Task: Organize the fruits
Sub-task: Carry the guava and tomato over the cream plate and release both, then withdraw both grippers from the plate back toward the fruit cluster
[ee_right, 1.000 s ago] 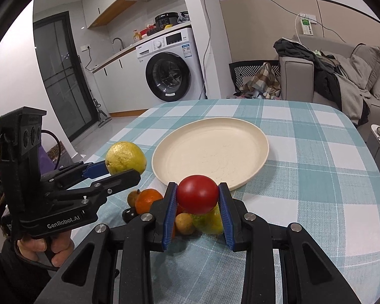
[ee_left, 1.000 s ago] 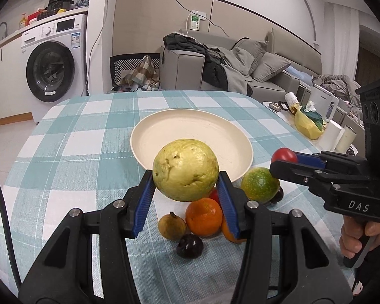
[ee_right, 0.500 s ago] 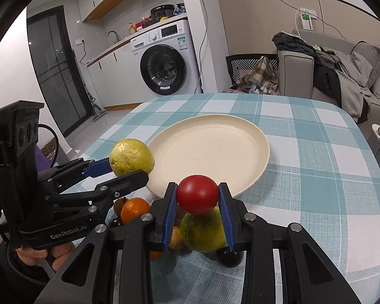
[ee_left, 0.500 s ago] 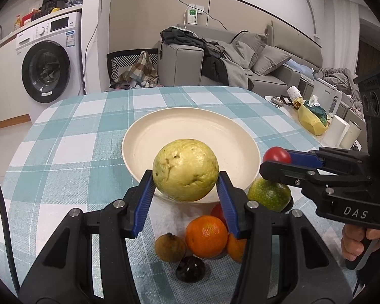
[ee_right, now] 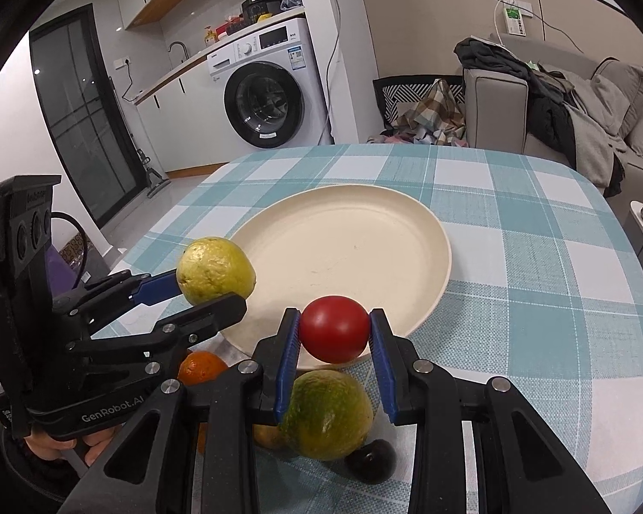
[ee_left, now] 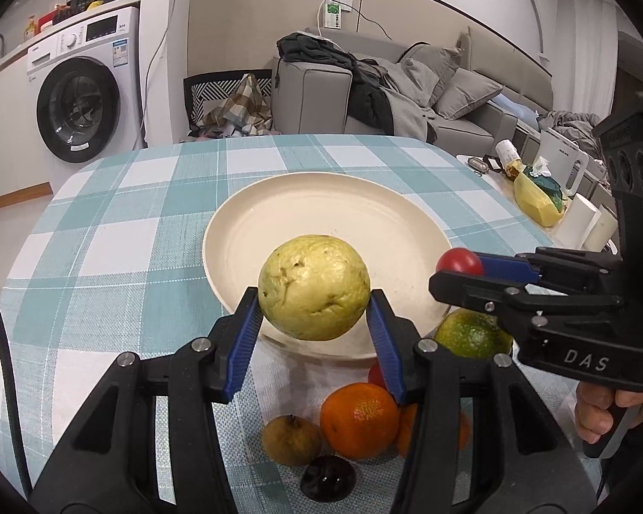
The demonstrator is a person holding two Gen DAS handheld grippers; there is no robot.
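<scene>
My left gripper (ee_left: 315, 325) is shut on a large yellow-green guava (ee_left: 314, 287) and holds it above the near rim of the cream plate (ee_left: 321, 222). My right gripper (ee_right: 334, 342) is shut on a red tomato (ee_right: 334, 329), above the plate's near edge (ee_right: 407, 252). The guava also shows in the right wrist view (ee_right: 215, 271), the tomato in the left wrist view (ee_left: 458, 260). On the cloth below lie a green-orange citrus (ee_right: 326, 413), an orange tangerine (ee_left: 358, 417), a brown fruit (ee_left: 290, 439) and a dark plum (ee_left: 328, 477).
The table has a teal and white checked cloth (ee_left: 107, 248). A side table with a kettle and yellow bag (ee_left: 536, 201) stands to the right. A sofa (ee_left: 364, 94) and washing machine (ee_left: 77, 103) are beyond the table.
Both grippers have moved forward and up with their fruit, from over the fruit pile to over the plate's near rim. The loose fruits now lie lower in both views.
</scene>
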